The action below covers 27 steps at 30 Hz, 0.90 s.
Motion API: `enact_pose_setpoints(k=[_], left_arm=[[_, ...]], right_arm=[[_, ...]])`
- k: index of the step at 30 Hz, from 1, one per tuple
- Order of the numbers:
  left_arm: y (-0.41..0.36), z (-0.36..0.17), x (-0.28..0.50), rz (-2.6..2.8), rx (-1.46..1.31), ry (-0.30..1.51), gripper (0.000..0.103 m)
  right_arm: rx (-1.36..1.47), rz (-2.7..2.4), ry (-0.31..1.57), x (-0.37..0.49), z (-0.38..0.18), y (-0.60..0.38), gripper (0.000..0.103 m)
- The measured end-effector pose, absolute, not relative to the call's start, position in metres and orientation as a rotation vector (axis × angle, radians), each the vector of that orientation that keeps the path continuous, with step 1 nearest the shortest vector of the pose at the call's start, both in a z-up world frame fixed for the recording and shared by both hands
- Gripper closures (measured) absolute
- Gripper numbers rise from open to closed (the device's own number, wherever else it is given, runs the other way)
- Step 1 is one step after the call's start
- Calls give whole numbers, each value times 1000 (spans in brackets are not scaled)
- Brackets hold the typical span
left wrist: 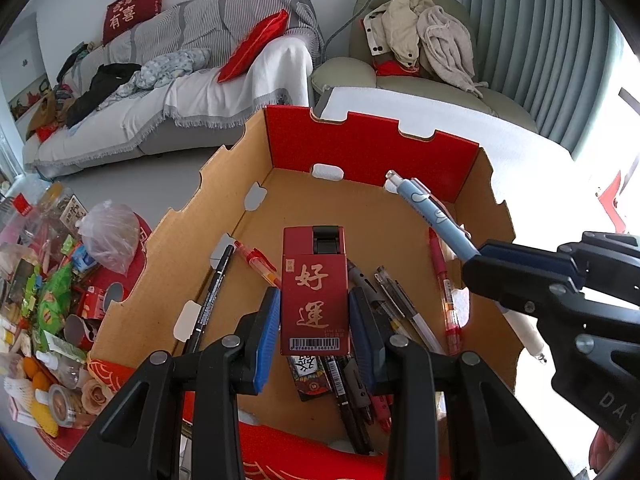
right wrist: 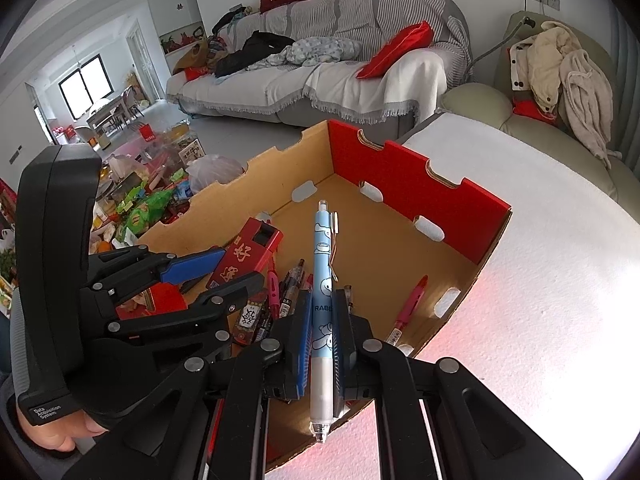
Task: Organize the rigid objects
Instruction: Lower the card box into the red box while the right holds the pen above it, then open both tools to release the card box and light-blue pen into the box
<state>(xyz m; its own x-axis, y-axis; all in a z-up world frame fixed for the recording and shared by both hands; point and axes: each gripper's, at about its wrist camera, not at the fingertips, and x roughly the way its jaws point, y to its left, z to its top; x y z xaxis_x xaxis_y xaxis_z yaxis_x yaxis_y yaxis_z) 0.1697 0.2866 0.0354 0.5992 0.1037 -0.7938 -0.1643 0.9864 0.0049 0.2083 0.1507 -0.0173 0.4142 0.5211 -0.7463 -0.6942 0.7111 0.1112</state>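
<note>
My left gripper [left wrist: 314, 320] is shut on a red box with gold characters [left wrist: 314, 292] and holds it over the open cardboard box [left wrist: 224, 184]. The red box also shows in the right wrist view [right wrist: 246, 256]. My right gripper [right wrist: 322, 328] is shut on a light blue pen [right wrist: 323, 276], held above the cardboard box [right wrist: 472, 240]; the pen shows in the left wrist view [left wrist: 432, 212]. Several pens [left wrist: 404, 308] and a small dark packet [left wrist: 310, 376] lie on the box floor.
A white padded surface [right wrist: 540, 260] lies right of the box. A cluttered pile of snacks, bottles and bags [left wrist: 48, 292] lies to the left. A sofa [left wrist: 180, 76] and an armchair with clothes [left wrist: 420, 40] stand behind.
</note>
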Motion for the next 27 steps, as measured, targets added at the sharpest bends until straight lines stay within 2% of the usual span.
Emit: enact_pose_setpoints(k=[9, 10, 11, 12, 13, 14, 15, 16, 27], left_arm=[[289, 30, 171, 157, -69, 929, 66], [290, 30, 171, 159, -67, 931, 62], [289, 30, 173, 160, -63, 934, 47], [289, 30, 173, 161, -60, 935, 37], [289, 31, 173, 165, -57, 934, 25], [288, 32, 172, 173, -49, 924, 24], [287, 33, 172, 176, -42, 918, 24], [287, 34, 171, 176, -36, 913, 24], [282, 41, 166, 159, -11, 902, 24]], right_arm=[[-228, 777, 857, 209, -22, 155, 92], [-228, 780, 863, 210, -23, 156, 92], [-227, 793, 876, 211, -24, 157, 92], [-227, 793, 883, 212, -25, 157, 90], [-226, 787, 884, 213, -25, 156, 84], [-220, 776, 879, 213, -24, 155, 56], [-203, 758, 866, 214, -22, 151, 22], [-192, 747, 849, 214, -19, 148, 16], [-199, 729, 781, 211, 0, 139, 17]])
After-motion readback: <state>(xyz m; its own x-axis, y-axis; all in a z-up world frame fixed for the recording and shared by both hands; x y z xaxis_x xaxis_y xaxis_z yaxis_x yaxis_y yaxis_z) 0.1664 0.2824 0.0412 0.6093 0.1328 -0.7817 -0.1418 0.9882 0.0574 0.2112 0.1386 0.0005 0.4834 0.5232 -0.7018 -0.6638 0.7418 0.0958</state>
